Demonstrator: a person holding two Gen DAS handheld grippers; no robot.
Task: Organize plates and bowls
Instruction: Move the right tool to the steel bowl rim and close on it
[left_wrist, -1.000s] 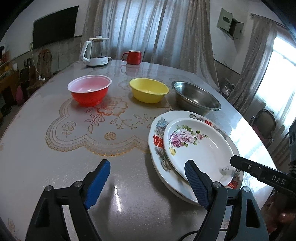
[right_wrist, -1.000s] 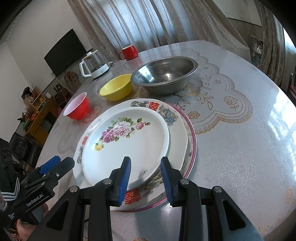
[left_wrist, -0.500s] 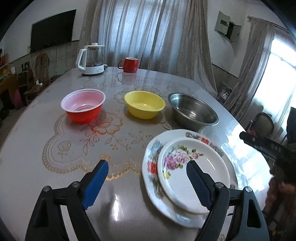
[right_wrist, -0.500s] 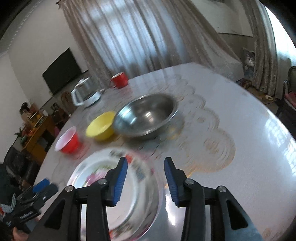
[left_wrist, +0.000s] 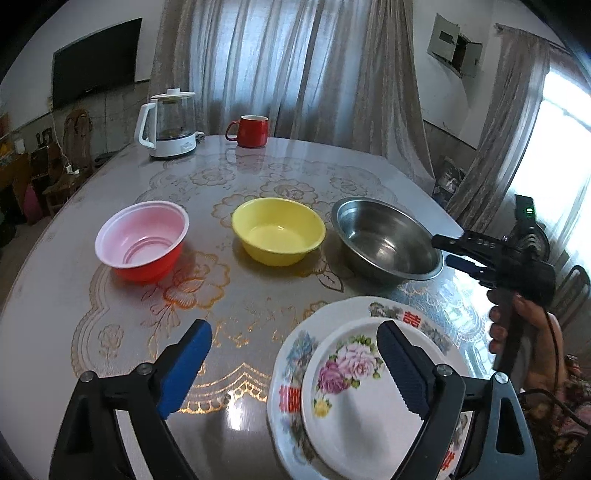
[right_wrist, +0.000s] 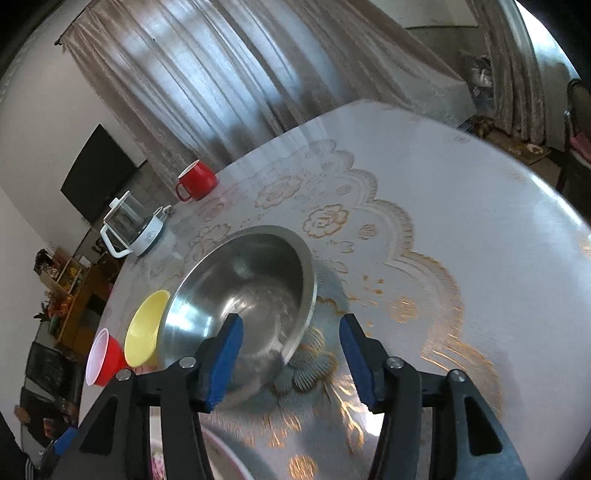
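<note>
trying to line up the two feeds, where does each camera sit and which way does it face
Left wrist: on the left hand-held gripper, angled down across the table at the red bowl, yellow bowl, steel bowl and stacked plates; its jaws are opening, and the person's right hand shows.
Right wrist: on the right hand-held gripper, facing the steel bowl's near rim; its jaws are opening, nothing gripped.
Shared: all three bowls, red mug, kettle.

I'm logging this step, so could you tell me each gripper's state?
Left gripper: jaws opening, nothing held.
Right gripper: jaws opening, nothing held.
</note>
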